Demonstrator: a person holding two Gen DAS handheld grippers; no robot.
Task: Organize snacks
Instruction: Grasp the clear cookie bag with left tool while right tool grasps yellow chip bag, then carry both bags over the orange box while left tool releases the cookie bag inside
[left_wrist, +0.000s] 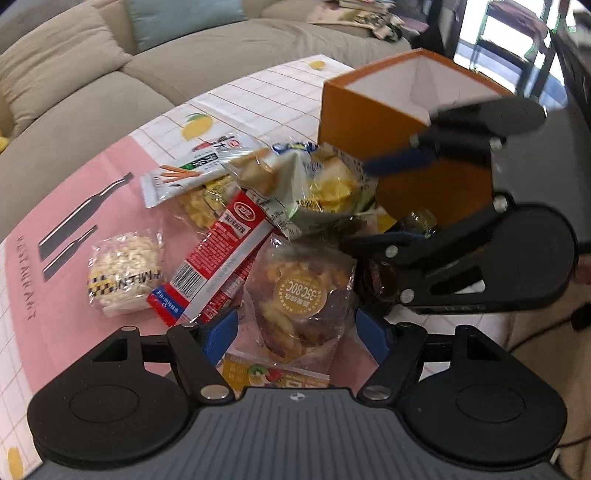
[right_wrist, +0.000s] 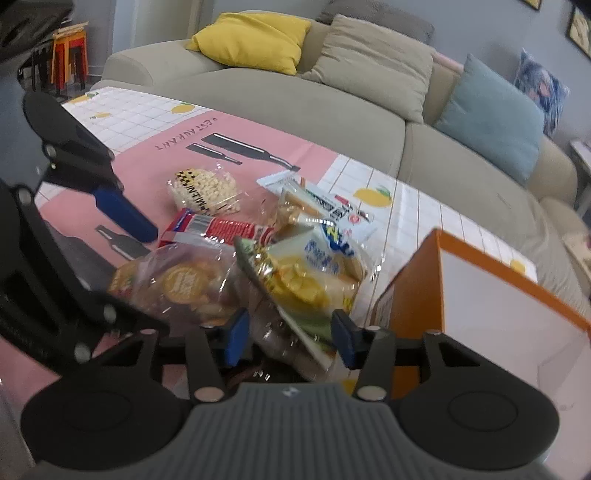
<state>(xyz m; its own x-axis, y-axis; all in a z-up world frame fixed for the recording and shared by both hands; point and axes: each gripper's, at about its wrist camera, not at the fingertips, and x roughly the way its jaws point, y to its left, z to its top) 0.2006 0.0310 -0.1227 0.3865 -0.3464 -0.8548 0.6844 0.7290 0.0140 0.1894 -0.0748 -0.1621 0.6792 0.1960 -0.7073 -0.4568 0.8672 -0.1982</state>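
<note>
A pile of snack packs lies on the table beside an open orange box, also in the right wrist view. My left gripper is open, its blue fingers on either side of a clear bag of mixed snacks with a round orange sticker. My right gripper is open around the lower edge of a yellow-and-green chip bag, seen in the left wrist view between its fingers. A red wafer pack, a puffed rice cake pack and a white stick-snack pack lie to the left.
The table carries a pink and white lemon-print cloth. A beige sofa with yellow, beige and teal cushions runs along the far edge. An orange fruit-print pack lies under my left gripper. Red and orange stools stand far left.
</note>
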